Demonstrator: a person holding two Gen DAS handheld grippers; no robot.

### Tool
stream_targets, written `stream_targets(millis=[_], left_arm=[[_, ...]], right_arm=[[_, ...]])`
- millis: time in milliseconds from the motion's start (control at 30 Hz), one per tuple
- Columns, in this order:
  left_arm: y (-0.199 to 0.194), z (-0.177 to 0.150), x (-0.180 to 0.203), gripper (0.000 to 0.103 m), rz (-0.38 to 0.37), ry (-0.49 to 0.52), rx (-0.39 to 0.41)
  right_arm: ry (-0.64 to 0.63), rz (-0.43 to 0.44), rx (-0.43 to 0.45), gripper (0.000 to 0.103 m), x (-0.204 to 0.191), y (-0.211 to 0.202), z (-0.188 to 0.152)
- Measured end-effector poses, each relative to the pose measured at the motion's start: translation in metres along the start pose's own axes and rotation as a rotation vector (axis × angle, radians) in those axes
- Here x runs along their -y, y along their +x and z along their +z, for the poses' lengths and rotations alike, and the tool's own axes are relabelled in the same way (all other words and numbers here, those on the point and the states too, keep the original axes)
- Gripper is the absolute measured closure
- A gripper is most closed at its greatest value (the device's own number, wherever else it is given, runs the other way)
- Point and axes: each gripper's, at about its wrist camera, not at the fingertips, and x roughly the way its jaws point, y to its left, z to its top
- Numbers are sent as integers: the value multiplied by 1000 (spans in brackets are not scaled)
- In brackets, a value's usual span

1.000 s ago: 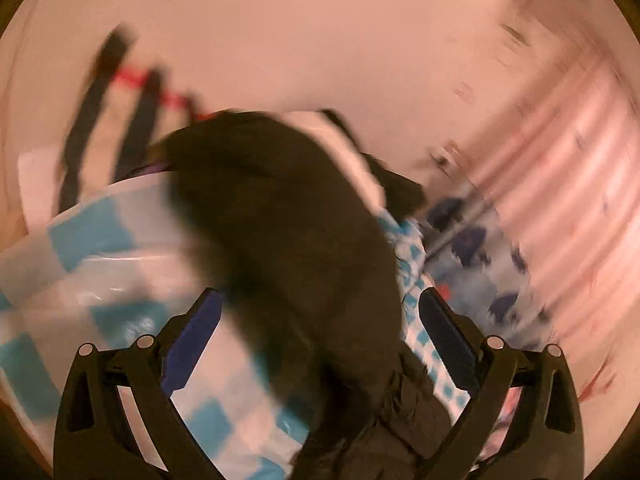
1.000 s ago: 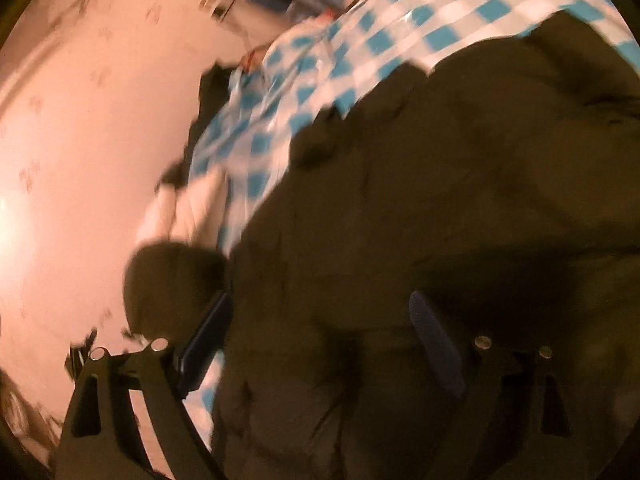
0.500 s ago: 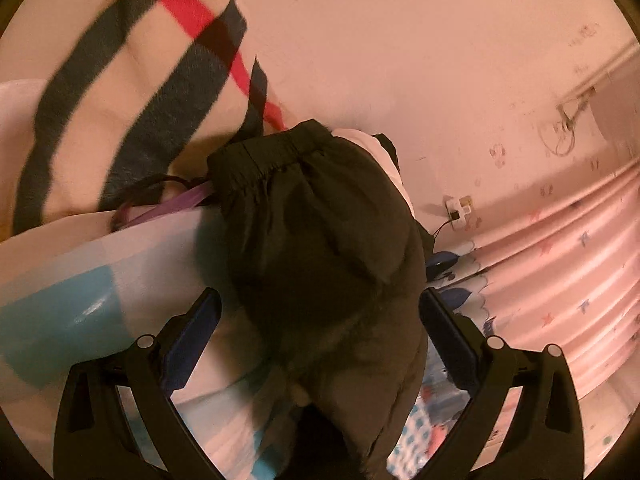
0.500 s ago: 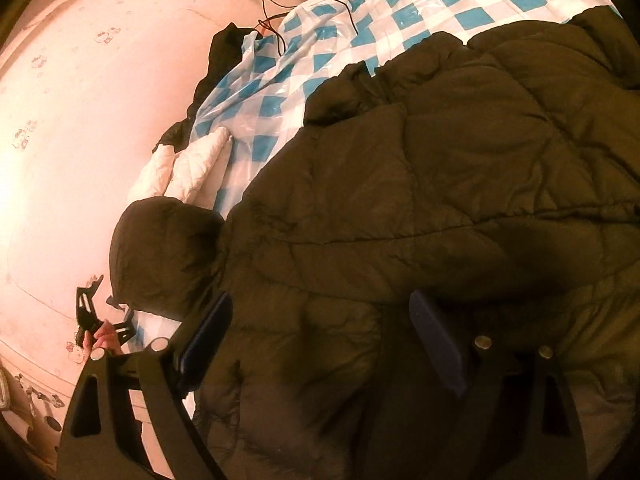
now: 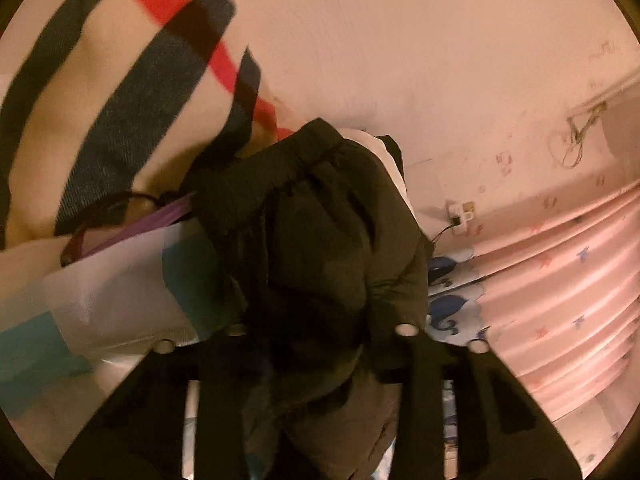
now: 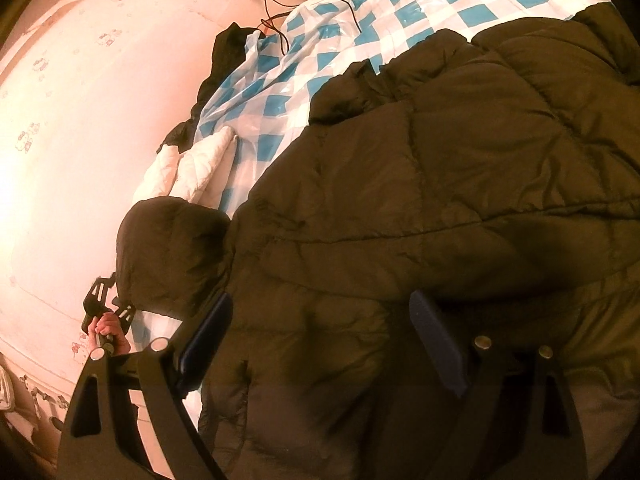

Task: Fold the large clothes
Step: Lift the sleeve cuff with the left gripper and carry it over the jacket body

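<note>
My left gripper [image 5: 320,332] is clamped on the sleeve [image 5: 320,232] of a dark puffy jacket [image 6: 440,200]. Its 2 black fingers sit close together with the padded fabric bunched between them, and the gathered cuff points up and away from me. Behind the sleeve hangs a cream blanket [image 5: 100,100] with dark blue and red stripes, and below it a plastic sheet [image 5: 120,300] in white and teal squares. To the right, a pink curtain [image 5: 560,300] with small stars falls in folds under a pink wall [image 5: 400,40].

My right gripper [image 6: 320,336] hovers over the body of the jacket with its fingers wide apart, gripping nothing. The jacket lies spread across the checked sheet, filling most of the view ahead and to the right of the blue pads [image 6: 436,344]. Its sleeve rises at the left edge, where my left hand [image 6: 108,332] and its gripper appear small, next to a white quilted item [image 6: 192,168]. A black cord [image 6: 280,16] trails over the sheet from the wall.
</note>
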Motion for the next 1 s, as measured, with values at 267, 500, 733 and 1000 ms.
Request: stream_targets(millis=[267, 500, 733, 1000], left_arm=[[-20, -9, 65, 97, 4, 193, 55], [-45, -23, 127, 98, -79, 303, 61], [-53, -60, 173, 98, -163, 366, -1], [-39, -120, 220, 98, -249, 435, -87]], right_arm=[[11, 15, 6, 17, -1, -1, 1], [20, 41, 13, 17, -4, -7, 2], [27, 63, 27, 17, -7, -17, 4], [35, 88, 43, 17, -11, -30, 6]])
